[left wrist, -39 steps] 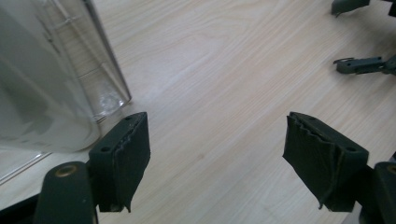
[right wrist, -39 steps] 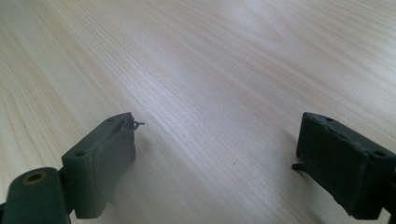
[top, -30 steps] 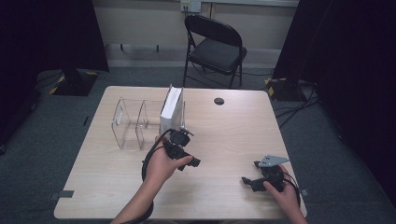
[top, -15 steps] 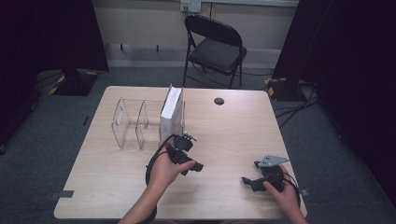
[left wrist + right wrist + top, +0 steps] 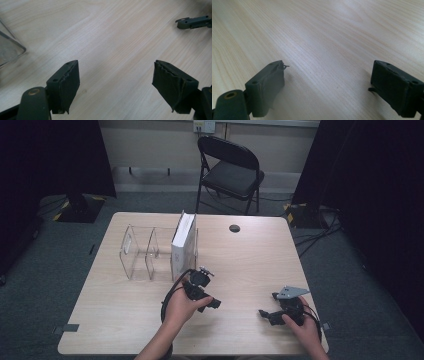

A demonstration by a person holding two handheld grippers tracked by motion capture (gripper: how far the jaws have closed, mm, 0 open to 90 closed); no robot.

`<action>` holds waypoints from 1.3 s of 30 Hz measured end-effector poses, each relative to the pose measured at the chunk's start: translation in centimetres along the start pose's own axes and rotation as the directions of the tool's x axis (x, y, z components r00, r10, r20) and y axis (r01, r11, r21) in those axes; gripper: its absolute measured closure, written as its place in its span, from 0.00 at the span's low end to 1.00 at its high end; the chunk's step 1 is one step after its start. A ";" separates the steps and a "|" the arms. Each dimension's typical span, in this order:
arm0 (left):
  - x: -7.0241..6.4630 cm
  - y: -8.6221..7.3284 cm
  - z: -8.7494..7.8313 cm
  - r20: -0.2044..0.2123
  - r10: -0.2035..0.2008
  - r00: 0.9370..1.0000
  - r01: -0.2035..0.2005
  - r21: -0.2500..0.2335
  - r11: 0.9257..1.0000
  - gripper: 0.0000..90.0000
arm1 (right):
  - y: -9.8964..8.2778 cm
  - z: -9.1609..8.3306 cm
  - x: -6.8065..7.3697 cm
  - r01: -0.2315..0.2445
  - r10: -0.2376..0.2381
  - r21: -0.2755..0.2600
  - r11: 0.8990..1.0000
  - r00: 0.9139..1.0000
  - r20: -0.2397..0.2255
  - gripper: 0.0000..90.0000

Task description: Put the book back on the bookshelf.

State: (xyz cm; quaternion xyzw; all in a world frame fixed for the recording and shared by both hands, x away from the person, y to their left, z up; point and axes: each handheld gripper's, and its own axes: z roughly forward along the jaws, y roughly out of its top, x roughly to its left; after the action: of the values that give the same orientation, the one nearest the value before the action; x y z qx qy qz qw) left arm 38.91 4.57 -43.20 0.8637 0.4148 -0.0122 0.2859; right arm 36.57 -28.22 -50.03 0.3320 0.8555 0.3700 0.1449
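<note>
Two grippers open | left gripper (image 5: 214, 303) low over table (image 5: 250, 255) | right gripper (image 5: 266, 314) resting

The pale wood-grain bench (image 5: 125, 320) carries a clear plastic divider rack (image 5: 145, 252) on its far left part. A white book (image 5: 183, 245) stands upright at the rack's right end, and a small black disc (image 5: 234, 228) lies farther right of the rack, near the far edge.

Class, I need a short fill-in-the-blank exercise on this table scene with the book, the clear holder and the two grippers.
1. The white book stands upright in the clear ____.
2. The left gripper has its jaws ____ with nothing between them.
3. Behind the table stands a black folding ____.
4. The right gripper hovers over bare ____.

Missing words: holder; open; chair; wood
</note>
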 end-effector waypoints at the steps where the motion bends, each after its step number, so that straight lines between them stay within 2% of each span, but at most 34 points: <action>1: -0.1 0.0 0.2 0.009 0.003 1.000 -0.003 0.004 1.000 0.24 | 0.0 0.0 0.0 0.000 0.000 0.000 1.000 1.000 0.000 0.12; 7: -0.4 -0.2 1.1 0.013 0.001 1.000 -0.001 0.014 1.000 0.24 | 0.0 0.0 0.0 0.000 0.000 0.000 1.000 1.000 0.000 0.12; 10: -0.5 -0.4 1.7 0.032 -0.006 0.999 0.005 0.017 1.000 0.24 | 0.0 0.0 0.0 0.000 0.000 0.000 1.000 1.000 0.000 0.12; 11: -0.5 -0.5 1.8 0.022 0.011 1.000 -0.012 0.026 1.000 0.24 | 0.0 0.0 0.0 0.000 0.000 0.000 1.000 1.000 0.000 0.12; 16: -0.7 -0.9 2.6 0.033 0.011 0.999 -0.012 0.021 1.000 0.25 | 0.0 0.0 0.0 0.001 -0.001 0.000 1.000 1.000 0.000 0.12; 23: -1.1 -1.3 3.5 0.022 0.012 1.000 -0.012 0.026 1.000 0.23 | 0.0 0.0 0.0 0.000 0.000 -0.001 1.000 1.000 0.000 0.12; 24: -1.2 -1.3 3.6 0.020 0.028 0.999 -0.028 0.029 0.999 0.23 | 0.0 0.0 0.0 -0.001 0.001 0.000 1.000 1.000 0.000 0.12; 27: -1.2 -1.4 3.8 0.018 0.037 0.999 -0.037 0.034 0.999 0.22 | 0.0 0.0 0.0 -0.001 0.001 0.000 1.000 1.000 0.000 0.12; 29: -1.3 -1.6 4.1 0.009 0.060 0.998 -0.060 0.026 0.998 0.21 | 0.0 0.0 0.0 0.000 0.000 0.000 1.000 1.000 0.000 0.12; 34: -1.5 -1.8 4.2 -0.006 0.081 0.997 -0.080 0.014 0.997 0.19 | 0.0 0.0 0.0 0.000 0.000 0.000 1.000 1.000 -0.001 0.12; 36: -1.8 -2.0 4.4 -0.020 0.118 0.993 -0.118 0.006 0.993 0.17 | 0.0 0.0 0.0 0.001 -0.001 0.000 1.000 1.000 -0.002 0.12; 37: -1.8 -2.0 4.4 -0.020 0.118 0.993 -0.118 0.006 0.993 0.17 | 0.0 0.0 0.0 0.001 -0.001 0.000 1.000 1.000 -0.002 0.12; 38: -1.8 -2.1 4.4 -0.027 0.142 0.990 -0.142 -0.004 0.990 0.17 | 0.0 0.0 0.0 0.001 -0.001 0.000 1.000 1.000 -0.002 0.12; 39: -1.9 -2.2 4.5 -0.032 0.148 0.989 -0.148 -0.004 0.989 0.17 | 0.0 0.0 0.0 0.001 -0.001 0.000 1.000 1.000 -0.002 0.12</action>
State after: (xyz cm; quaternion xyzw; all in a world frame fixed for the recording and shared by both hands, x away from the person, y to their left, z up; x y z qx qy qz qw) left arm 37.01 2.04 -47.53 0.8913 0.3543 0.0241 0.2819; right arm 36.55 -28.21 -50.03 0.3311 0.8558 0.3703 0.1443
